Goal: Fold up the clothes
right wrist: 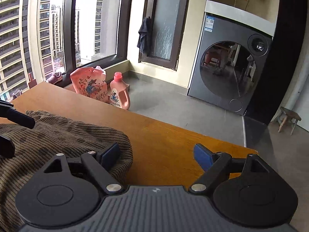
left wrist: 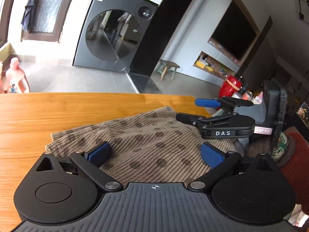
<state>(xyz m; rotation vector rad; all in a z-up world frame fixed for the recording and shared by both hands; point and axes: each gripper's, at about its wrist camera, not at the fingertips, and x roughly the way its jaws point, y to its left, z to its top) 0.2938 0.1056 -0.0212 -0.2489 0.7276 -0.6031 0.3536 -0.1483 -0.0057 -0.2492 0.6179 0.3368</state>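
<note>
2 grippers, fingers wide, empty | left gripper | right gripper | ribbed spotted brown garment | smooth wooden table

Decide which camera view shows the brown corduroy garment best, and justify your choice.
The left wrist view: the garment lies spread between the open left gripper, spots and edges visible. The right wrist view shows only a darker bunched part at the frame's left.

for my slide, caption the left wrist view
Open left tongs over a spotted brown garment on the table, right tongs open beside.
</note>
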